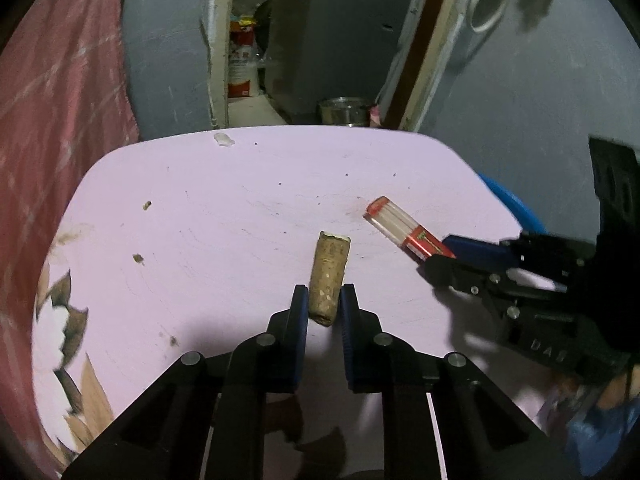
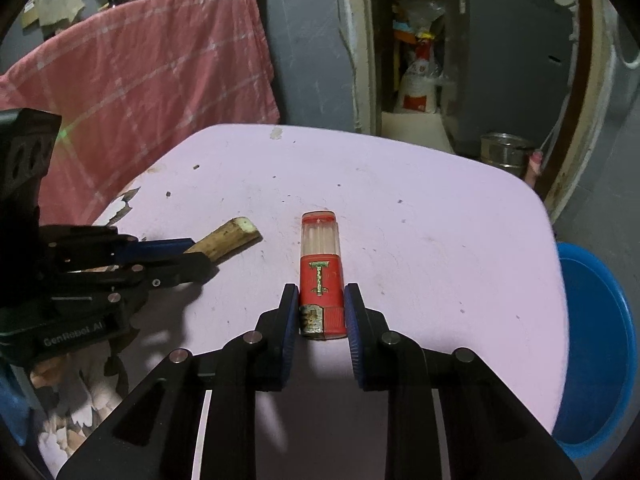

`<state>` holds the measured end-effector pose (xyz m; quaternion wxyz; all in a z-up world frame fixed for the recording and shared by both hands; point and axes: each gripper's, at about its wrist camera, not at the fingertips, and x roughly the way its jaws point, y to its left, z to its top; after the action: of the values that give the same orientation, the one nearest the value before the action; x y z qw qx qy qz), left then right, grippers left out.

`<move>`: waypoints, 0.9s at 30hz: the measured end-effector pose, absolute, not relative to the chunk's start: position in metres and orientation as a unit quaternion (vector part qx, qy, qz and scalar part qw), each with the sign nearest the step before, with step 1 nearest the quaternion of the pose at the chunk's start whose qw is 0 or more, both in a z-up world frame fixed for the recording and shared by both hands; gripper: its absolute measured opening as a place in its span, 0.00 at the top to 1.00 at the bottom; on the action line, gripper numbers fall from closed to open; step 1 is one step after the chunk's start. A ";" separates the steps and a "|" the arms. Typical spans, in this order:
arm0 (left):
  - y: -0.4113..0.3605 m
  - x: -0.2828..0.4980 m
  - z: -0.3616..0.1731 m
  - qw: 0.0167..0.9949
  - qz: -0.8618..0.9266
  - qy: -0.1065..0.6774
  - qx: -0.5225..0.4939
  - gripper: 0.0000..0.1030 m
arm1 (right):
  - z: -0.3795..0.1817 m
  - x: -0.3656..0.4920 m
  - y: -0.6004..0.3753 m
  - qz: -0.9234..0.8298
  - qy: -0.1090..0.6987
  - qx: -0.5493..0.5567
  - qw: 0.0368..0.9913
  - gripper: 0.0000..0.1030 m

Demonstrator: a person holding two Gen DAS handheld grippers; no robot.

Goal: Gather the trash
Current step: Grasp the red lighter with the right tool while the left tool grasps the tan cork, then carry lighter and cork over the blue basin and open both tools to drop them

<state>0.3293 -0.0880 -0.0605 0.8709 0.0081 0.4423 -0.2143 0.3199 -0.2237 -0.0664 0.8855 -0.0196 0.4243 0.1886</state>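
On the table (image 2: 440,240) lie two pieces of trash side by side: a cork (image 1: 329,276) to the left and a small tube (image 2: 322,276) to the right of it, well apart. The cork sits between the left gripper (image 1: 324,300) fingers, the tube between those of the right gripper (image 2: 322,308). A basin (image 2: 596,344) stands below the table's right edge. A draped cloth (image 2: 140,80) hangs behind the table's left corner, and a metal pot (image 2: 504,154) sits on the floor behind its far right side.

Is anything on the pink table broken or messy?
Yes. The pink table has dark crumbs and stains, and its printed cover is peeling at the left edge. The red tube has a worn, rusty-looking patch on its label.
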 end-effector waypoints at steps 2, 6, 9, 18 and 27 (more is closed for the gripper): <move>-0.090 0.324 -0.058 0.877 -0.212 0.431 -0.003 0.88 | -0.064 0.311 -0.228 0.181 0.411 -0.015 0.894 0.80; -0.093 0.312 -0.051 0.892 -0.204 0.402 -0.021 0.88 | -0.053 0.291 -0.239 0.167 0.371 -0.001 0.914 0.80; -0.099 0.300 -0.040 0.908 -0.204 0.366 -0.031 0.88 | -0.041 0.277 -0.248 0.152 0.334 0.005 0.930 0.80; -0.133 0.273 0.007 0.945 -0.214 0.239 -0.062 0.88 | 0.002 0.236 -0.295 0.099 0.215 0.045 0.970 0.80; -0.185 0.253 0.038 0.958 -0.233 0.145 -0.089 0.88 | 0.038 0.193 -0.343 0.012 0.091 0.017 0.996 0.80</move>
<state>0.2532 -0.1845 0.0385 0.9577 -0.0887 0.1447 -0.2326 0.1930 -0.3433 0.0384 0.9956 0.0167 0.0911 0.0121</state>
